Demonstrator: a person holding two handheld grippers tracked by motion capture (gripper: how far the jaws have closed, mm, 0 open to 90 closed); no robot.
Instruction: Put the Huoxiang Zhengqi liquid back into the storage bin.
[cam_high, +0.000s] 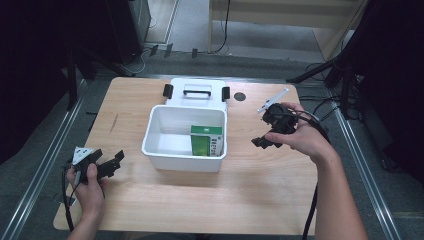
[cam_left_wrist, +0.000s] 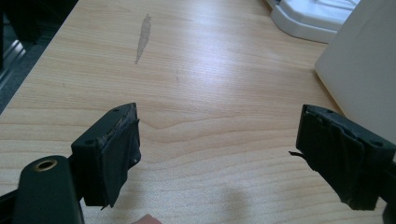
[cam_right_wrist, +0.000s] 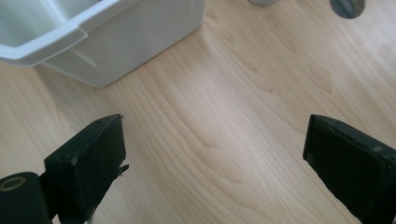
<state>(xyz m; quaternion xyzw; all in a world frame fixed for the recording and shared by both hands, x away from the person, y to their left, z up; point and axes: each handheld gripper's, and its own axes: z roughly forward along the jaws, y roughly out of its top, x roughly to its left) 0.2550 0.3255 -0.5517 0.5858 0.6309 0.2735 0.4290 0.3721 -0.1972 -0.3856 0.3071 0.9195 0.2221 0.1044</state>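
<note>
White plastic bin (cam_high: 165, 131) sits mid-desk (cam_high: 200, 200) with a green-and-white carton (cam_high: 206, 140) standing inside at its right; its lid (cam_high: 196, 92) lies just behind. My left tool (cam_high: 111, 161) rests released near the desk's left edge; my right tool (cam_high: 265, 142) hovers right of the bin, jaws spread wide, gripping nothing

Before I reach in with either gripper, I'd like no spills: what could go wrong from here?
1. The green box stands close against the bin's right wall, so open jaws may snag the rim or find little room beside it.
2. The bin looks light; a nudge from the right gripper could slide it toward the lid lying behind.
3. The left gripper sits near the table's edge, trailing cable.
</note>
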